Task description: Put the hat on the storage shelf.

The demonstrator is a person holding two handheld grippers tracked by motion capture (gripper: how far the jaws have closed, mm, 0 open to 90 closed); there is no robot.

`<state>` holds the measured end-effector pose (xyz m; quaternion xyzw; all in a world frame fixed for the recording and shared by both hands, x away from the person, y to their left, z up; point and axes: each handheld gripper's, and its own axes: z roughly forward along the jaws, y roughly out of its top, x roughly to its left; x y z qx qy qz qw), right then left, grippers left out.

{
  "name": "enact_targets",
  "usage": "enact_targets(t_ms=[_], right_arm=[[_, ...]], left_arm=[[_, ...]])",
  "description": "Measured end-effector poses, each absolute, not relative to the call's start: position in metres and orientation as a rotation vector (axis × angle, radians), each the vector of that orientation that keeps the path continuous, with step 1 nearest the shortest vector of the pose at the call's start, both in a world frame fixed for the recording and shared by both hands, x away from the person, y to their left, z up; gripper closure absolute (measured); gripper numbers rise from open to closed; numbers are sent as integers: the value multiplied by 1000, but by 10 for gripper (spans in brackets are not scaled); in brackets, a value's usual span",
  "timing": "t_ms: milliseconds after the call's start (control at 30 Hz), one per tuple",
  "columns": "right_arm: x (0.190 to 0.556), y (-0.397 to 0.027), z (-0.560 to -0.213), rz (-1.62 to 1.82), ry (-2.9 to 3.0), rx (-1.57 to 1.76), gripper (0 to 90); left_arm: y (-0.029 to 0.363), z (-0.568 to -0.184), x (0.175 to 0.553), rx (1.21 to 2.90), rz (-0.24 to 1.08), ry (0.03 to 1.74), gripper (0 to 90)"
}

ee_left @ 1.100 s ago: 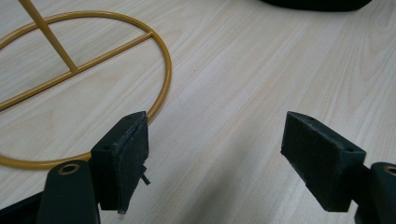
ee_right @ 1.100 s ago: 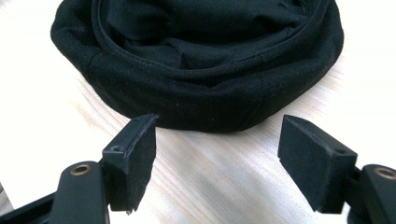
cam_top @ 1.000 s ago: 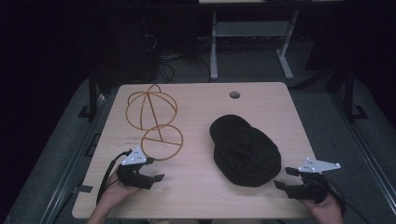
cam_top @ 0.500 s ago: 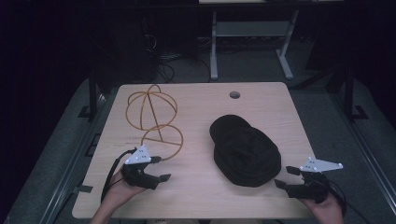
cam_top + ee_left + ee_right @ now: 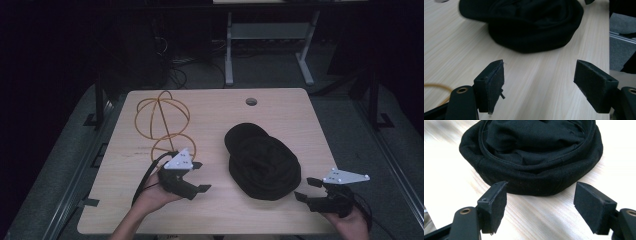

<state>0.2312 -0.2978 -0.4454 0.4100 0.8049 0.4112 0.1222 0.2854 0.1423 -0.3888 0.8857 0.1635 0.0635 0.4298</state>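
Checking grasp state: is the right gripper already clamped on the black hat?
No, the right gripper has its jaws wide apart, short of the black hat, with bare table between them.

A black cap (image 5: 262, 161) is seen lying upside down on the right half of the pale wooden table (image 5: 215, 115), with an orange wire stand (image 5: 164, 123) set upright on the left half. The left gripper (image 5: 196, 176) is held just in front of the stand's ring base, its jaws spread apart and pointed toward the cap, with nothing between them. The right gripper (image 5: 306, 189) is held near the table's right front corner, just beside the cap's rim, jaws likewise apart and empty. A round hole (image 5: 251, 101) is seen near the far edge.
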Motion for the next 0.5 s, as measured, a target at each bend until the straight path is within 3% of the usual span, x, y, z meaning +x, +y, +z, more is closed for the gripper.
enact_targets(t_ms=[500], right_arm=[[232, -301, -443, 1251, 2329, 1195, 262]], left_arm=[[77, -377, 297, 2229, 124, 260, 254]])
